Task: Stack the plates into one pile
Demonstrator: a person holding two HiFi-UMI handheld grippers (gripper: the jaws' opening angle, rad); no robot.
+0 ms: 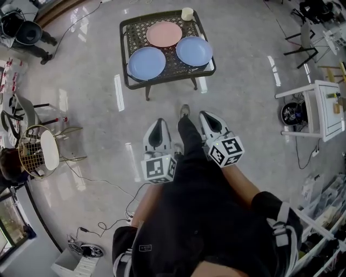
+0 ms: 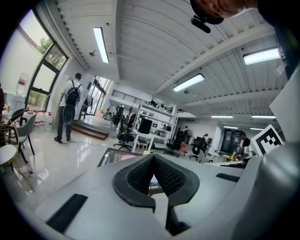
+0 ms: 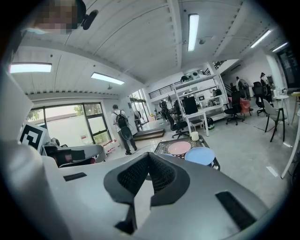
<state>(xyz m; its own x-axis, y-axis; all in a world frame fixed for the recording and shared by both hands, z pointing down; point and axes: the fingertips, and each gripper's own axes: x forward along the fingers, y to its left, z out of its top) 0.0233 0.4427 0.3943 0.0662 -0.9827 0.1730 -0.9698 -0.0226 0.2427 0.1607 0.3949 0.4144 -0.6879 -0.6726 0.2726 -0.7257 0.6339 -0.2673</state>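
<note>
the three plates are not yet stacked – the pink plate [image 1: 164, 34] at the back, one blue plate [image 1: 146, 63] at front left and the other blue plate [image 1: 194, 51] at the right lie side by side on the dark lattice desk [image 1: 125, 32], with what seems to be a pale cup [image 1: 187, 14] at its far corner. the left hand-held gripper [image 1: 157, 125] and the right hand-held gripper [image 1: 208, 118] both have their jaws pressed together with nothing between them, and hang low before the person, well apart from the desk – i judge this a carrying posture, because the plates are too far to reach from here.
</note>
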